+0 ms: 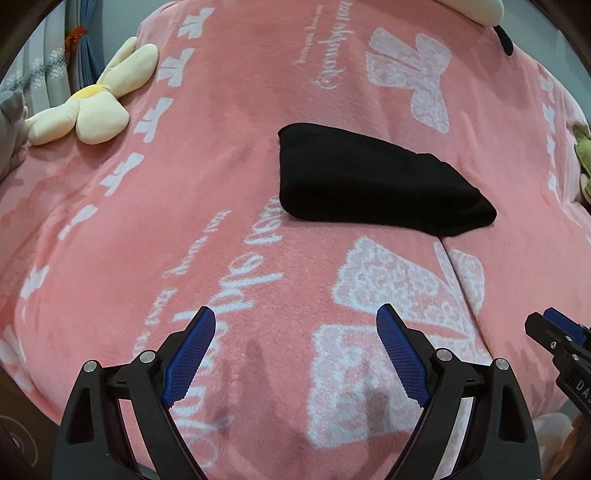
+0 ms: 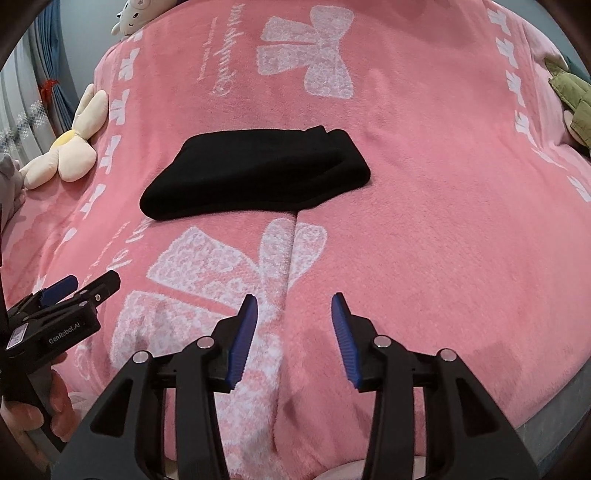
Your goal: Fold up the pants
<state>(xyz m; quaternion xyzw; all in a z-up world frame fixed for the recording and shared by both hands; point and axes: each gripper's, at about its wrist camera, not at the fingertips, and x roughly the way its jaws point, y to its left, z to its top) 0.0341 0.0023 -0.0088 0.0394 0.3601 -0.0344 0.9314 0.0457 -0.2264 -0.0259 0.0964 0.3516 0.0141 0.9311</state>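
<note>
The black pants [image 1: 373, 181] lie folded up into a small thick bundle in the middle of the pink blanket [image 1: 229, 122], and nothing sits on top of them. The blanket has white bows and white writing on it, and a long crease runs from the near edge of the pants toward the cameras. Nothing lies on the stretch of blanket between the pants and the two grippers. The left gripper [image 1: 295, 354] hangs over the blanket on the near side of the pants, well apart from them, with its blue pads [image 1: 192, 358] spread wide and nothing between them. The right gripper [image 2: 293, 341] is also on the near side of the pants, just beside the left one, with its blue pads [image 2: 243, 339] partly spread — nothing is held there either, only the crease in the blanket shows in the gap. A hand [image 2: 33, 410] shows under the left gripper in the right wrist view. Far to the left of the pants, near the blanket's edge, lies a cream flower toy [image 1: 92, 103] with a yellow middle. Beyond the pants, at the far end of the blanket, sits a white plush toy [image 2: 138, 14]. Off to the right of the pants — at the blanket's right edge — is something green and soft [image 2: 574, 98]. Behind the flower toy hang curtains [image 2: 22, 99].
</note>
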